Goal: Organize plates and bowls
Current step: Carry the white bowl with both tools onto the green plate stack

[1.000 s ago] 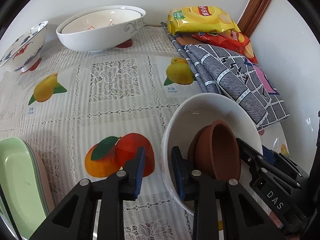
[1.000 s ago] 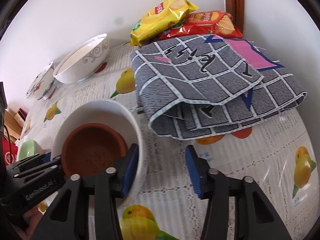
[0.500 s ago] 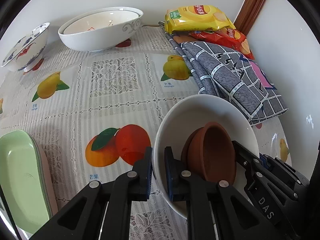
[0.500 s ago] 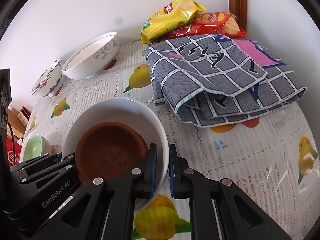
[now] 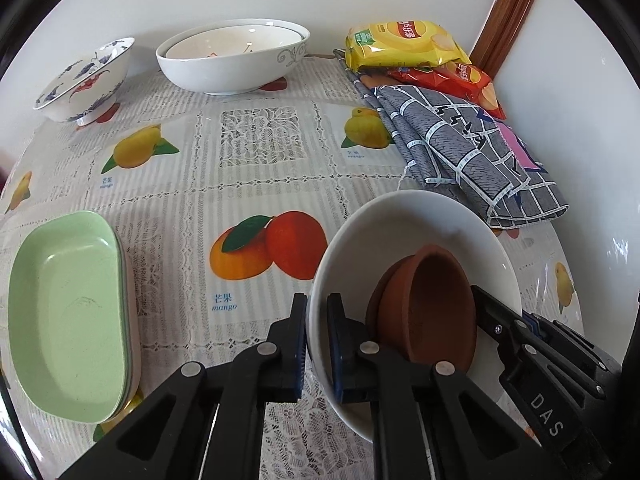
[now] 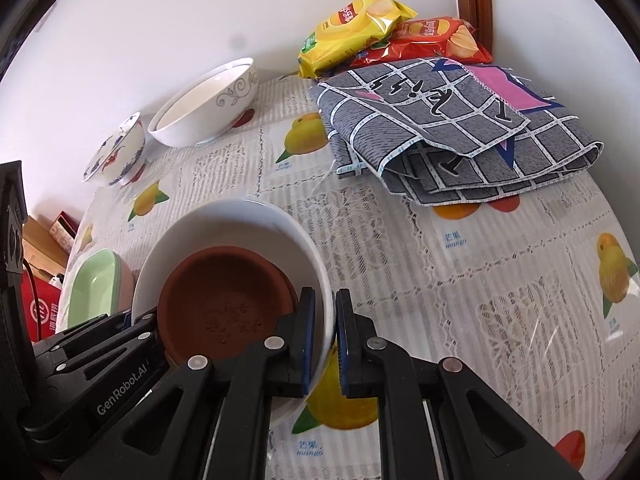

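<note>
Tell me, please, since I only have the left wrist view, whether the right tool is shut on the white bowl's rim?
Observer: Yes, the right tool is shut on the white bowl, one finger inside the rim, one outside.
Operator: Thank you. Is there anything beyond the table's left edge?
Observer: A red box and a cardboard box sit there, past the green dish.

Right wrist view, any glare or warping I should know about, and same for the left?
Right wrist view: fisheye bends the table edge, and glare streaks the plastic tablecloth at right. Left wrist view: same barrel distortion, black vignette corners, and glare on the tablecloth near the wall.
</note>
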Demonstrator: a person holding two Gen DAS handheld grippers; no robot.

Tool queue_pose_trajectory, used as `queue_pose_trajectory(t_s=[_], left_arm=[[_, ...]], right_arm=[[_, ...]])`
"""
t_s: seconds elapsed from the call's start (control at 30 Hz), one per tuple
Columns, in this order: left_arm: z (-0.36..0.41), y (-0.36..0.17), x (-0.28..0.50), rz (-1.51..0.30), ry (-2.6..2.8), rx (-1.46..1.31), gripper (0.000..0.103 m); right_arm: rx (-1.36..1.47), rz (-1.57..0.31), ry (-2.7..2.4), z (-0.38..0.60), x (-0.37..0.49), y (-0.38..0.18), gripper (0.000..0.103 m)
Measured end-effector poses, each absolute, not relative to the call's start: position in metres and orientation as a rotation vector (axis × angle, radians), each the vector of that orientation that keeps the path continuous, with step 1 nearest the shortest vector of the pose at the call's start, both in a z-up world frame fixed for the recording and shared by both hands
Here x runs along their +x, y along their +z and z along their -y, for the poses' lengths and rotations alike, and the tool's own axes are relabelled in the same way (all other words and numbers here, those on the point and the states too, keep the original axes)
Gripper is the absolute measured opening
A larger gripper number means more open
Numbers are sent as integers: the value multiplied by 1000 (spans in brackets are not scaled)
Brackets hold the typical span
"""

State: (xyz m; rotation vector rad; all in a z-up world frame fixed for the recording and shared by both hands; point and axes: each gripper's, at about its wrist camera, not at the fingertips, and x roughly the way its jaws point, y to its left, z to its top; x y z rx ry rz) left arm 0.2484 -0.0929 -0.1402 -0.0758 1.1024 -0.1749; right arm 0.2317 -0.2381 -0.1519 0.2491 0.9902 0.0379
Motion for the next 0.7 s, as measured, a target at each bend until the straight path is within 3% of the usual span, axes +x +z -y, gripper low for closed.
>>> queue_pose_trajectory(t_s=[0.7], left_arm=[[65, -71, 214, -987, -155, -92, 10]], right_arm=[[224, -876, 70, 210, 196, -83, 10]])
